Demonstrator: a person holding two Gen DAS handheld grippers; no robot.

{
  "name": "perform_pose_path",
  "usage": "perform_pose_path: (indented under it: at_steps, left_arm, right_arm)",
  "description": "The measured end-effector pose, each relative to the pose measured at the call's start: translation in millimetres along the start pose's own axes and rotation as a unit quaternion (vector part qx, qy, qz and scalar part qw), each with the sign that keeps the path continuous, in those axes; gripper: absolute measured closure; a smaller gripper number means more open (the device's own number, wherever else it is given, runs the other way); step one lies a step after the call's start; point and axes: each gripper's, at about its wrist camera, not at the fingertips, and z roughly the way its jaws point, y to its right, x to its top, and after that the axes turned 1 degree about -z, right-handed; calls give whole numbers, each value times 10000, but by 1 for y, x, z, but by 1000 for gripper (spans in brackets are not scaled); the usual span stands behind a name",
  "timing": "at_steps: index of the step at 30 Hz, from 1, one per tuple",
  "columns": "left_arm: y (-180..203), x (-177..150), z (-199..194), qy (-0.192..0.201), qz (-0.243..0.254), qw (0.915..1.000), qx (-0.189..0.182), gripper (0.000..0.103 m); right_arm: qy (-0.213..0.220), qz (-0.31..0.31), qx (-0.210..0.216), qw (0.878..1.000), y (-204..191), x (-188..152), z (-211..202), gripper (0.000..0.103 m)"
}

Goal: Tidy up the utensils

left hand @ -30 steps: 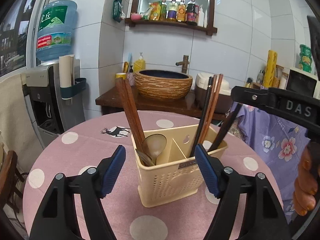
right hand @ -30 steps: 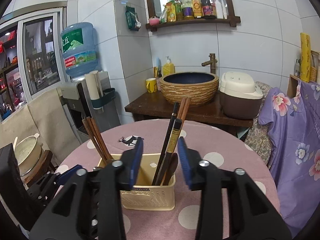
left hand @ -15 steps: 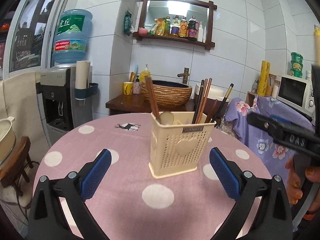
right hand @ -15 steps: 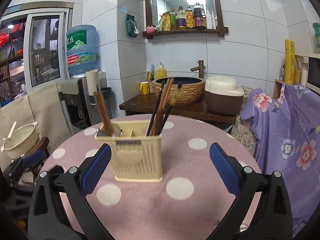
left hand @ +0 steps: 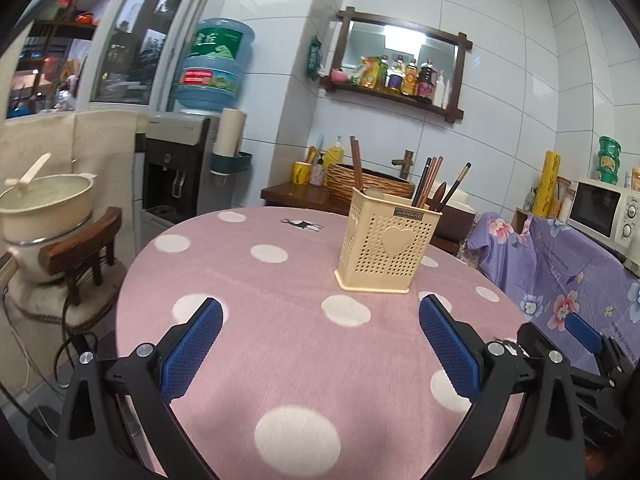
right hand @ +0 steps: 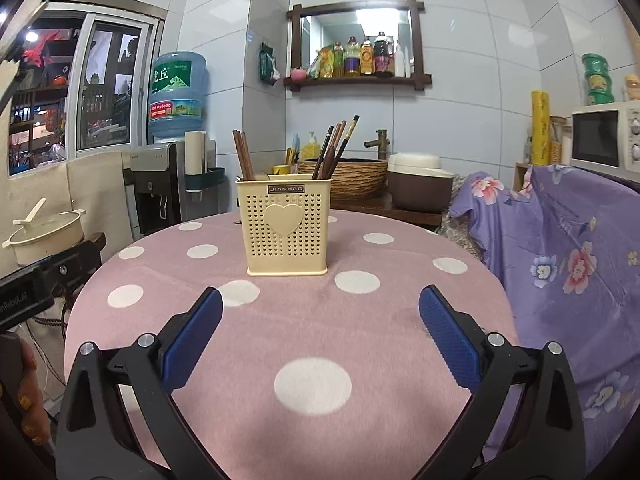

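Note:
A cream perforated utensil holder point(left hand: 386, 250) point(right hand: 286, 226) with a heart on its front stands upright on the pink polka-dot round table point(left hand: 280, 300) point(right hand: 360, 320). Brown chopsticks point(right hand: 243, 155) stand in its left compartment, and dark chopsticks and a wooden spoon point(right hand: 336, 146) in its right. My left gripper point(left hand: 320, 346) is open and empty, low over the table's near side. My right gripper point(right hand: 320, 338) is open and empty, facing the holder from a distance. The right gripper shows at the right edge of the left wrist view point(left hand: 580, 332).
A water dispenser point(left hand: 188, 160) stands at the back left, a pot on a wooden stool point(left hand: 44, 216) to the left. A sink counter with a woven basin point(right hand: 348, 176) and a rice cooker point(right hand: 418, 184) lies behind the table. A purple floral cloth point(right hand: 568, 248) covers furniture at right, under a microwave point(right hand: 604, 138).
Both grippers have pulled back from the holder and opened wide. The right gripper was around the chopsticks over the holder a second ago; now it is low and empty.

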Motion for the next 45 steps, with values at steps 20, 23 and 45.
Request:
perform_pose_path:
  at_steps: [20,23,45]
  left_arm:
    - [-17,-52,-80,355,50,9986,390,5]
    - [-17,-52,-81,367,63,9986,380,5]
    - [-16,-58,-87,242,-8,9986,466,5]
  right_arm:
    - [314,-149,-220,9992,-11,-54,-102,6]
    - [327,-126,-189,9992,-11,-55,-104,6]
    - [355,-114,-88,9993,-11,-56,-104,6]
